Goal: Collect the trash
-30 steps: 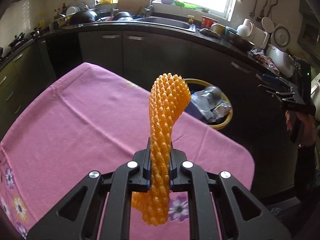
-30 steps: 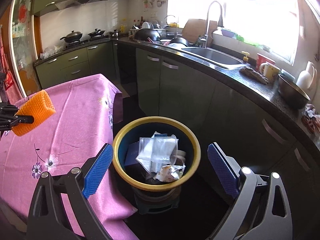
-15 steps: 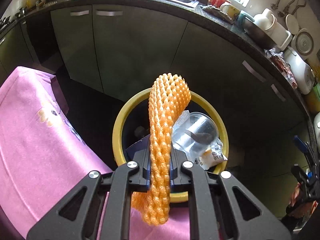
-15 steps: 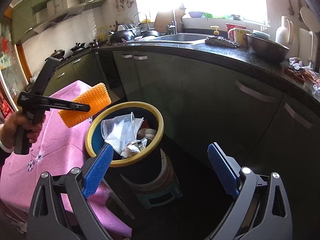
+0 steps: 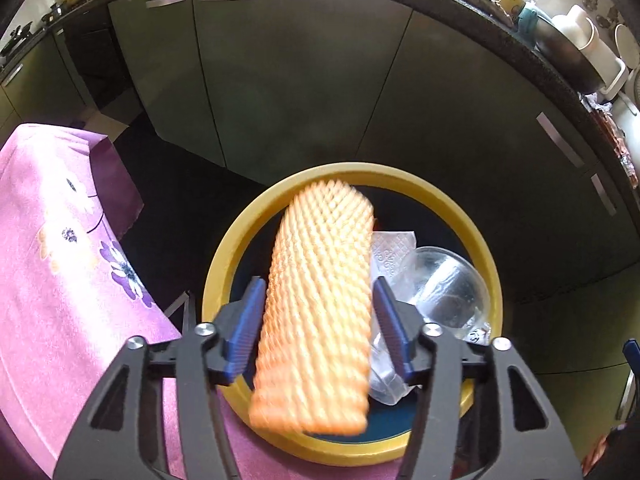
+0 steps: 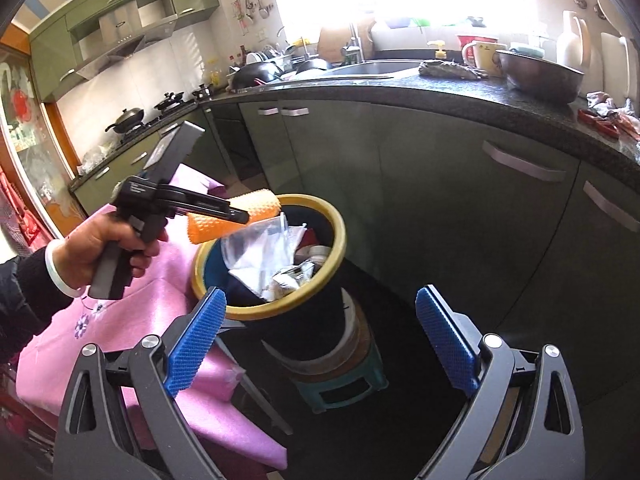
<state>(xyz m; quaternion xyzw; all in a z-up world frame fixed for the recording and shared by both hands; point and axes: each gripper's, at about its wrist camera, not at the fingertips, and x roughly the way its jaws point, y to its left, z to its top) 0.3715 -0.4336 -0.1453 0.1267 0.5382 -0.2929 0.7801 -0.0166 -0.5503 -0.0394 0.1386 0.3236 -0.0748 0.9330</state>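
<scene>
Your left gripper (image 5: 318, 322) has just been opening, pads now clear of the orange foam net (image 5: 320, 304), which hangs blurred between them right above the yellow-rimmed trash bin (image 5: 486, 256). Your right gripper (image 6: 320, 344) stands spread and empty, facing the bin beside the pink tablecloth (image 5: 48, 272)

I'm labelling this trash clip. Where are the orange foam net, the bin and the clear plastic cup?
orange foam net (image 5: 320, 300): left wrist view, middle of the mesh sleeve.
bin (image 5: 436, 186): left wrist view, far arc of its yellow rim.
clear plastic cup (image 5: 452, 284): left wrist view, its transparent side wall.
</scene>
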